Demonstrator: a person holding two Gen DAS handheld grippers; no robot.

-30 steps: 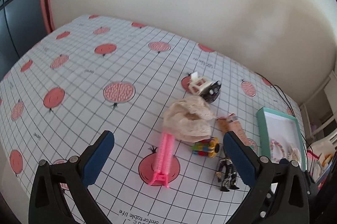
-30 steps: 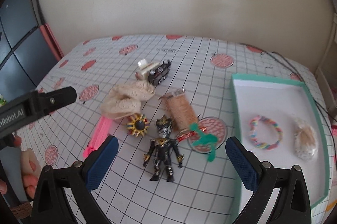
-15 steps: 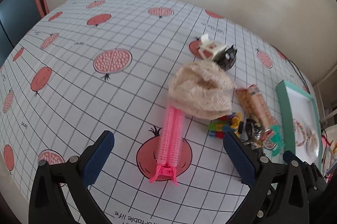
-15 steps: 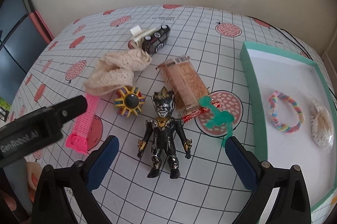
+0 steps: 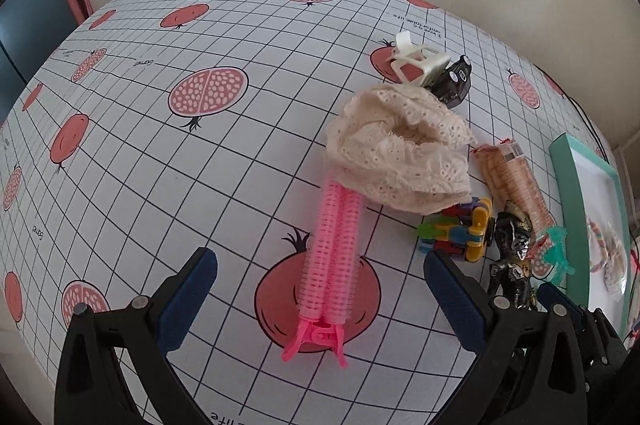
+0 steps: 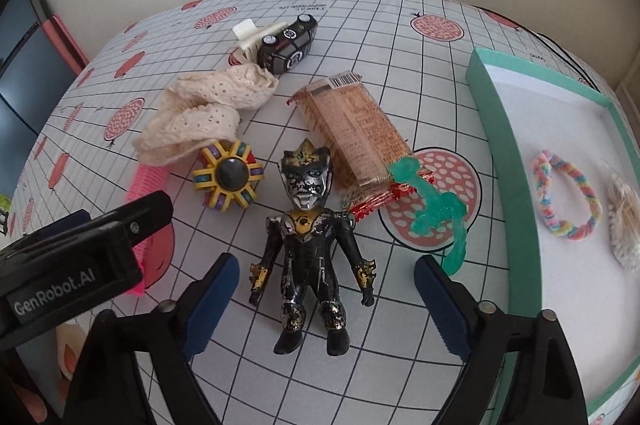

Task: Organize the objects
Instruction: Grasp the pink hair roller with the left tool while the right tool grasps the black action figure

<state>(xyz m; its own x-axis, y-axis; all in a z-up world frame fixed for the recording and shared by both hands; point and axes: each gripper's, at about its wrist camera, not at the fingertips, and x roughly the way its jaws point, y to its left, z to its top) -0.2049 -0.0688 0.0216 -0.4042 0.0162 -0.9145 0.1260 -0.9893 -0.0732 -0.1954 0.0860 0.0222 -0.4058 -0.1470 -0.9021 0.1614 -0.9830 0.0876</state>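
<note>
Hovering wide open, the left claw [image 5: 320, 299] straddles the pink clip [image 5: 330, 249] and the right claw [image 6: 326, 299] the figure [image 6: 310, 237]; the lace [image 5: 400, 149] overlapping the clip could snag.

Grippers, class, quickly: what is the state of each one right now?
Left gripper: open, holding nothing, over the pink ribbed hair-roller clip.
Right gripper: open, holding nothing, over the black-and-gold armoured toy figure.
</note>
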